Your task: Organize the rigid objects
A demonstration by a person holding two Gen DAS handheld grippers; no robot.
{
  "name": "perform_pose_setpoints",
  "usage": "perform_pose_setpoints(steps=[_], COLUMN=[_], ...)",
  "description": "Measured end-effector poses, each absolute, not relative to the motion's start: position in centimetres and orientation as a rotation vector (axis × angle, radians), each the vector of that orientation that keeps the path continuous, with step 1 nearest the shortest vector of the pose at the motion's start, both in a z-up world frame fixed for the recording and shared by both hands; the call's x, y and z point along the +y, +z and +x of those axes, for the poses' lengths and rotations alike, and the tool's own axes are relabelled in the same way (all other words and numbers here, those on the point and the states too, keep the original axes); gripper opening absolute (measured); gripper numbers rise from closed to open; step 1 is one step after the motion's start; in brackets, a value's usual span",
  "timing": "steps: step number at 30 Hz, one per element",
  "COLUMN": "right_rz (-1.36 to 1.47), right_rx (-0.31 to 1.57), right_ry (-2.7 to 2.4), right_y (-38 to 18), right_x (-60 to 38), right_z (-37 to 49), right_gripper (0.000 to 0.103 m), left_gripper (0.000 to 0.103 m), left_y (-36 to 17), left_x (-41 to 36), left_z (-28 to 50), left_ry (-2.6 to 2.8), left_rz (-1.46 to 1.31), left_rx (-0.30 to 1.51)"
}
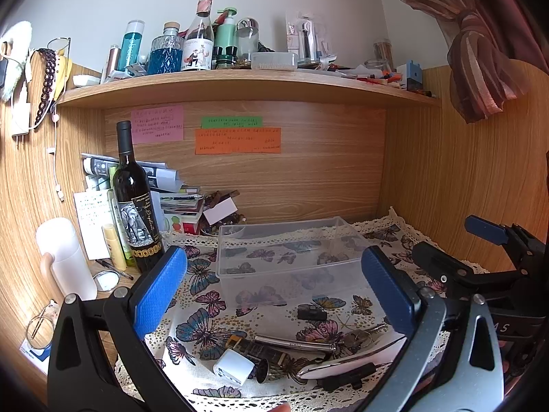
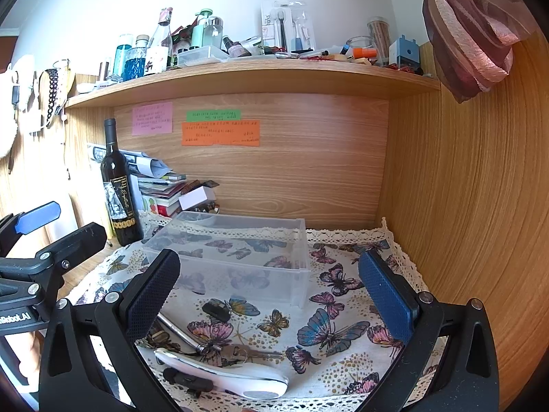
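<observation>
A clear plastic box (image 1: 284, 250) (image 2: 236, 257) stands empty on the butterfly cloth (image 1: 206, 312) (image 2: 336, 326). In front of it lie small items: a white cube charger (image 1: 233, 367), a metal tube (image 1: 291, 343) (image 2: 176, 329), keys (image 1: 357, 340) (image 2: 236, 353), a small black clip (image 1: 311, 312) (image 2: 216, 310), a white and silver handheld device (image 1: 346, 360) (image 2: 223, 374). My left gripper (image 1: 274, 288) hovers open above the items. My right gripper (image 2: 271, 288) is open over the cloth, right of the items. Each shows at the other view's edge.
A dark wine bottle (image 1: 135, 202) (image 2: 118, 189), a white bottle (image 1: 65, 257), papers and books crowd the desk's left. The wooden shelf (image 1: 247, 86) above holds several bottles. A wooden side wall (image 2: 463, 206) closes off the right. A curtain (image 1: 480, 58) hangs at top right.
</observation>
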State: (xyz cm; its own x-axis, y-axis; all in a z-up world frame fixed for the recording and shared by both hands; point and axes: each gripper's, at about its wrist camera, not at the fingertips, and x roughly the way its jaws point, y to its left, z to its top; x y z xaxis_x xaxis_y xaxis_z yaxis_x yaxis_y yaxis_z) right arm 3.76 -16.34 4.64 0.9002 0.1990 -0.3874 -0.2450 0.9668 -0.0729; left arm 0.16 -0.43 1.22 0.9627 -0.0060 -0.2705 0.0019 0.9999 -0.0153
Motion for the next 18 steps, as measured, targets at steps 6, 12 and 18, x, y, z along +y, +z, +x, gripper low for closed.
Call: perform_pose_setpoints(steps=[6,12,18], right_rz=[-0.11,-0.098,-0.115], right_rx=[0.409,0.491,0.614], right_ry=[0.248,0.299,0.35], right_y=[4.2,2.4,0.0], right_x=[-16.5,-16.7,-16.7], right_z=[4.0,4.8,5.3], right_gripper=[0.103,0.1,0.081], left_gripper=[0.103,0.093,0.079], left_y=[0.6,-1.3,-4.0], left_x=[0.0,0.9,2.1], left_z=[0.7,1.6,2.3], left_ry=[-0.012,-0.033,-0.026], left_rz=[-0.027,-0.074,-0.104], left_rx=[0.3,0.365,0.465])
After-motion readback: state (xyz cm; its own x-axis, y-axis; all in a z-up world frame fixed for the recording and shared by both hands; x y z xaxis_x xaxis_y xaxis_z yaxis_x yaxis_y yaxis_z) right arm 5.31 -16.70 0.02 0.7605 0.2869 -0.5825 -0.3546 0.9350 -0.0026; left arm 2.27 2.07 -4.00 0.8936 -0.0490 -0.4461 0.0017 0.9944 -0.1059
